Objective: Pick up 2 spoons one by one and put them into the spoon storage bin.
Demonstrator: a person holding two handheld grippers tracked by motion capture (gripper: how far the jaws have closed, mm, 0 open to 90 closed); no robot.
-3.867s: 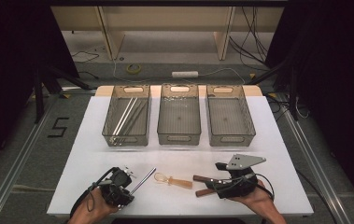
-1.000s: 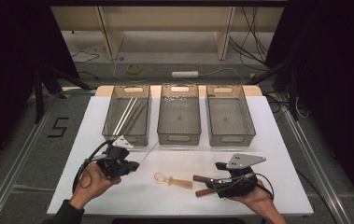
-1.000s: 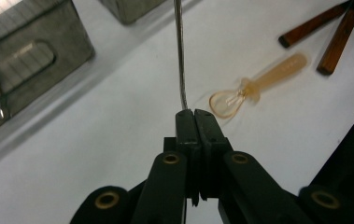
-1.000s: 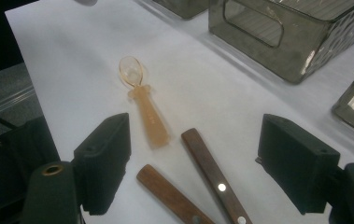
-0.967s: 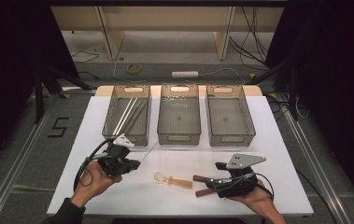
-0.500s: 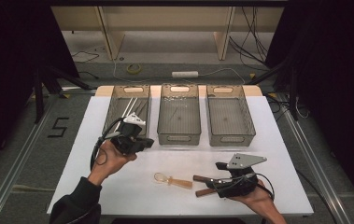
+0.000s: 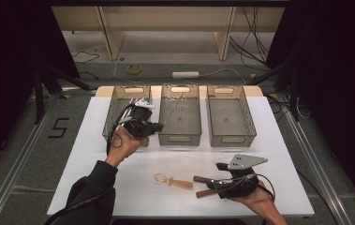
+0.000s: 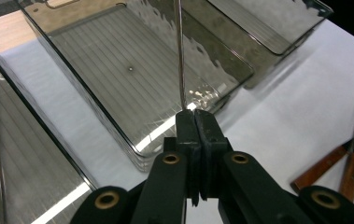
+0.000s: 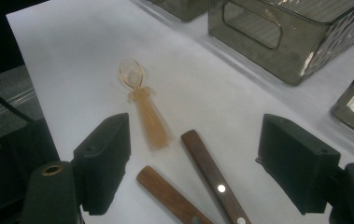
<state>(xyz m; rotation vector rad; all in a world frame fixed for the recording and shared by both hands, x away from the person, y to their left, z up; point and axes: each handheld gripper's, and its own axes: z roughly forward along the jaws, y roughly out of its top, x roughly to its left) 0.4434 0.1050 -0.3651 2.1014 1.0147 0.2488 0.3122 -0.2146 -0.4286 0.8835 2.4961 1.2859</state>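
Since earlier, left gripper (image 7: 159,126) has carried a thin metal rod (image 8: 180,56), pinched between closed jaws, over the middle tray (image 7: 180,136). Right gripper (image 9: 193,163) rests wide open. Rod could slip from its end-only grip.

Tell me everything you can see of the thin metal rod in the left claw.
The metal rod is thin, straight and shiny, like a skewer or chopstick. The left claw is shut on its near end. From there it reaches out over the middle bin, which is clear grey plastic, and touches nothing else. Its far end runs out of the left gripper view; in the high view it shows as a faint line slanting across that bin.
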